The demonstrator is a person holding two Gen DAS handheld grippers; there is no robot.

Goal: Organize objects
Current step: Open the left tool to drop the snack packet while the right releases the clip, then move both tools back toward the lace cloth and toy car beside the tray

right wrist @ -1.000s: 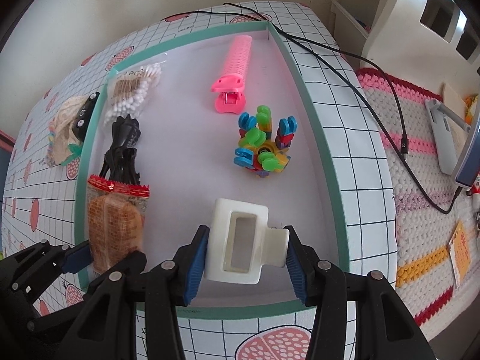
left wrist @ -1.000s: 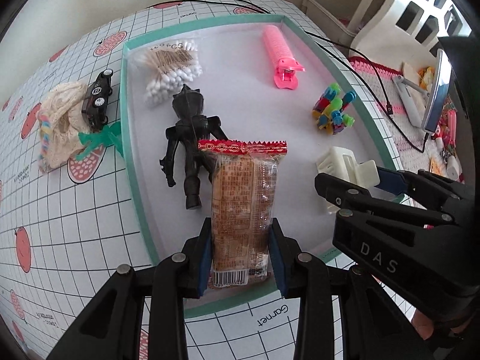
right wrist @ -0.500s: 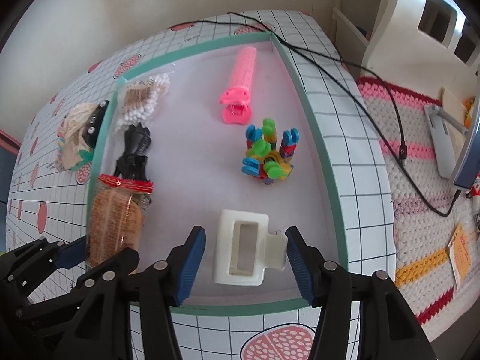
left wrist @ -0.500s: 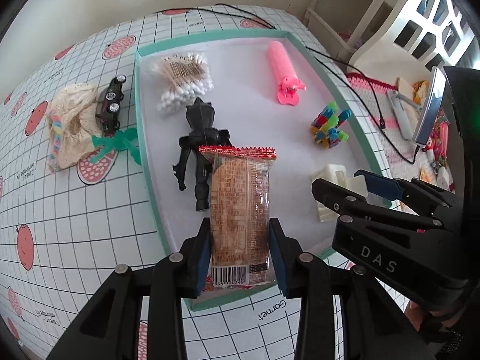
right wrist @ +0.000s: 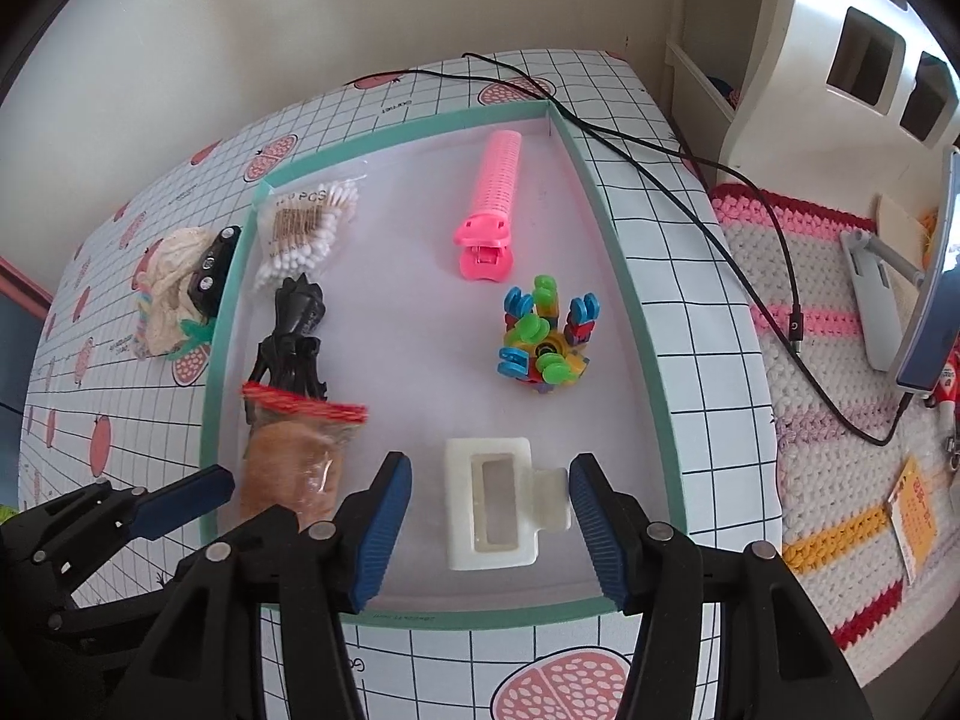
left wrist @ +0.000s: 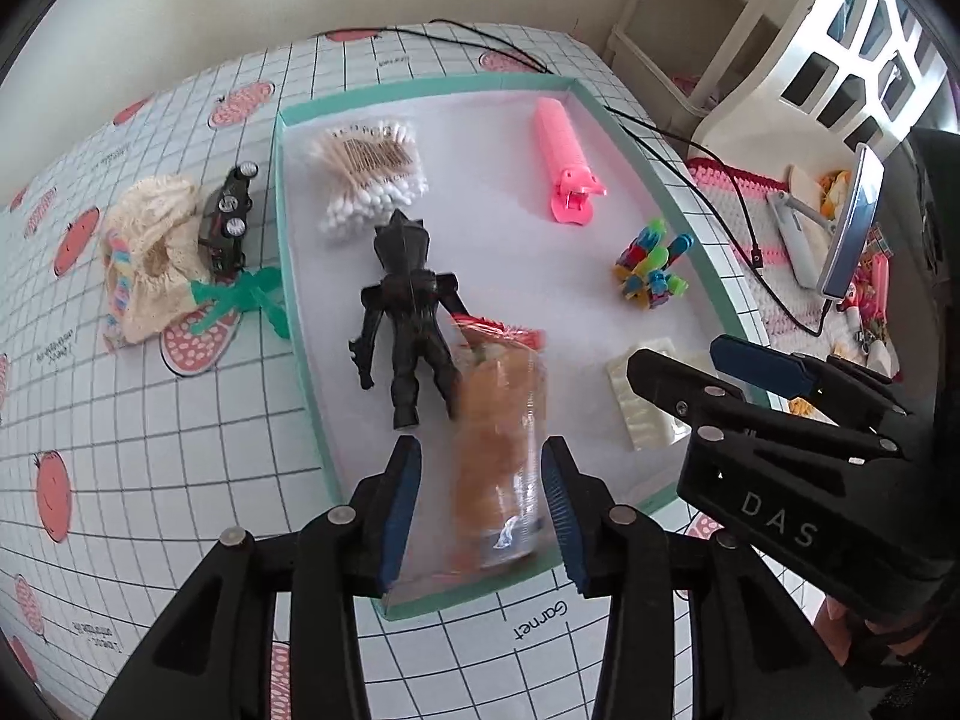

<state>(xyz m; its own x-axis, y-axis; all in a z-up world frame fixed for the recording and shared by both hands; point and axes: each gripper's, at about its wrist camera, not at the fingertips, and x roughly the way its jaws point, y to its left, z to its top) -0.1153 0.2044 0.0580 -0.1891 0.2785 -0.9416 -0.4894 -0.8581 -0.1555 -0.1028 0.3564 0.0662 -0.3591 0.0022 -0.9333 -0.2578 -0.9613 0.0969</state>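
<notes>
A teal-rimmed tray (left wrist: pixel 293 300) (right wrist: pixel 624 300) with a white floor lies on the gridded tablecloth. My left gripper (left wrist: pixel 483 510) is open. A blurred snack packet (left wrist: pixel 498 438) (right wrist: pixel 294 468) with a red top seal sits loose between its fingers, over the tray's near edge. My right gripper (right wrist: pixel 489 513) is open too. A white clip (right wrist: pixel 492 504) (left wrist: pixel 639 414) lies flat on the tray floor between its blue pads (right wrist: pixel 390 516), apart from both. Each gripper shows at the edge of the other's view, the right gripper (left wrist: pixel 678 360) and the left gripper (right wrist: pixel 249 507).
In the tray are a black figure (left wrist: pixel 408 312), a bag of cotton swabs (left wrist: pixel 366 180), a pink roller clip (left wrist: pixel 564 162) and a cluster of coloured blocks (right wrist: pixel 543 336). Left of the tray sit a toy car (left wrist: pixel 231 216) and a cream scrunchie (left wrist: pixel 150 252). A black cable (right wrist: pixel 690 150) runs off the table's right edge.
The left gripper has opened and let go of the snack packet, which now blurs as it drops. The right gripper opened earlier and has drawn back from the white clip.
</notes>
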